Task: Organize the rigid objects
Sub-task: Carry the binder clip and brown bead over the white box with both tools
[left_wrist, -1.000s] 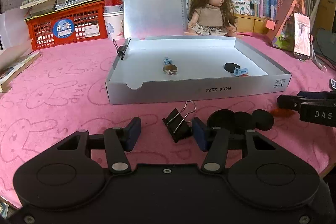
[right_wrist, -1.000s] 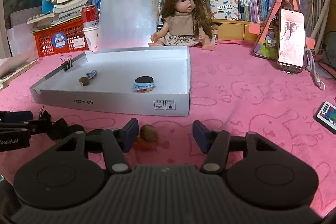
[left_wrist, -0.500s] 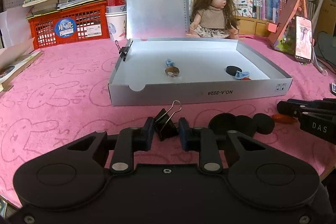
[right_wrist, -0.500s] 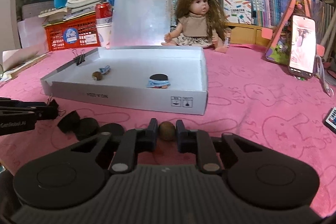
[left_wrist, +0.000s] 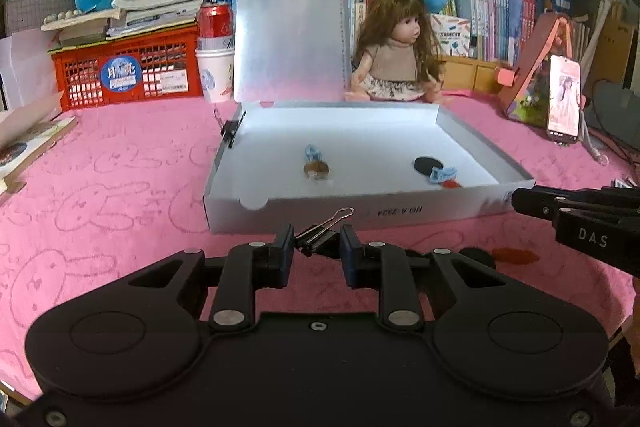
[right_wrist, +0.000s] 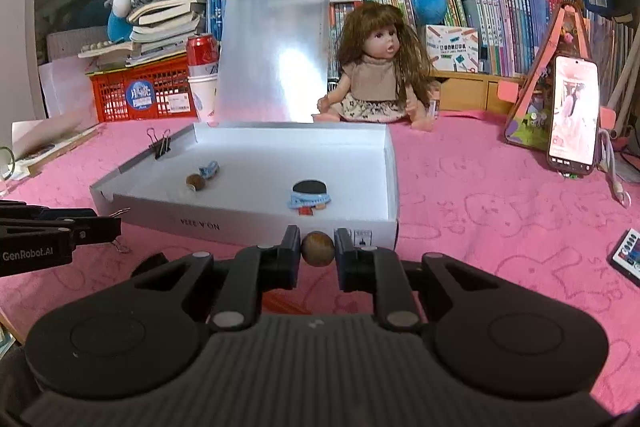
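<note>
L tongs [left_wrist: 316, 247] & R tongs [right_wrist: 317, 247] both clamped, tilted slightly down.

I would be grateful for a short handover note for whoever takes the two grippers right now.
Left gripper: shut on the black binder clip, just in front of the white box.
Right gripper: shut on the brown ball, also before the box.
Done: two small trinkets lie in the box, one clip on its wall.
Left: drop both items in; black discs remain on the pink cloth.

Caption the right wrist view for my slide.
Right gripper shut on a brown ball before the open white box.
</note>
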Demonstrator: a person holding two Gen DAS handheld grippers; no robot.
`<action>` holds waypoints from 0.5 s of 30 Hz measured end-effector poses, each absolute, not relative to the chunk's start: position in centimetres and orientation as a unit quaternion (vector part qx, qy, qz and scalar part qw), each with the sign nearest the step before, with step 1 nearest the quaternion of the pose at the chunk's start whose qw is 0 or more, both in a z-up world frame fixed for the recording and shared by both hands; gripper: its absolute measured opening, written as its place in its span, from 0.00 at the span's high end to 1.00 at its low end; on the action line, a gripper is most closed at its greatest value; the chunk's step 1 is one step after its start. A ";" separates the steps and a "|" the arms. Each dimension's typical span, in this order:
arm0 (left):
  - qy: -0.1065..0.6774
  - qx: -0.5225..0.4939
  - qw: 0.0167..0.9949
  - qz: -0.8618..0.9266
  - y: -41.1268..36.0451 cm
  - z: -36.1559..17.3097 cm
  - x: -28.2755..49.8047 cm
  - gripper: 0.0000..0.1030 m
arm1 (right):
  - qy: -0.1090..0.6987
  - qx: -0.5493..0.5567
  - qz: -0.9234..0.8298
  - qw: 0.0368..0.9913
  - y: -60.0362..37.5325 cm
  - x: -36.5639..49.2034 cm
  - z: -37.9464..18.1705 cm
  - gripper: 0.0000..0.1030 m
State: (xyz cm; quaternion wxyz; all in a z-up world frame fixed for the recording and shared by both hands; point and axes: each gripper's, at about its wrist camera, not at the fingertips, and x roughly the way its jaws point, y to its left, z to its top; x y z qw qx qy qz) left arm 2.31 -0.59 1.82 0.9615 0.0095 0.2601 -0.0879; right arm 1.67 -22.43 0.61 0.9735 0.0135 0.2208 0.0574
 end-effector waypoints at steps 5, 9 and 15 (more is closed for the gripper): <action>0.255 0.005 0.963 -0.091 -0.7 2.5 2.3 0.77 | 0.215 0.015 0.058 0.975 -22.2 1.8 1.0 0.78; 0.254 0.005 0.963 -0.093 -0.8 2.6 2.2 0.77 | 0.213 0.012 0.058 0.975 -22.1 1.6 1.0 0.78; 0.252 0.004 0.963 -0.094 -0.7 2.8 2.3 0.77 | 0.214 0.014 0.056 0.975 -22.1 1.7 1.0 0.78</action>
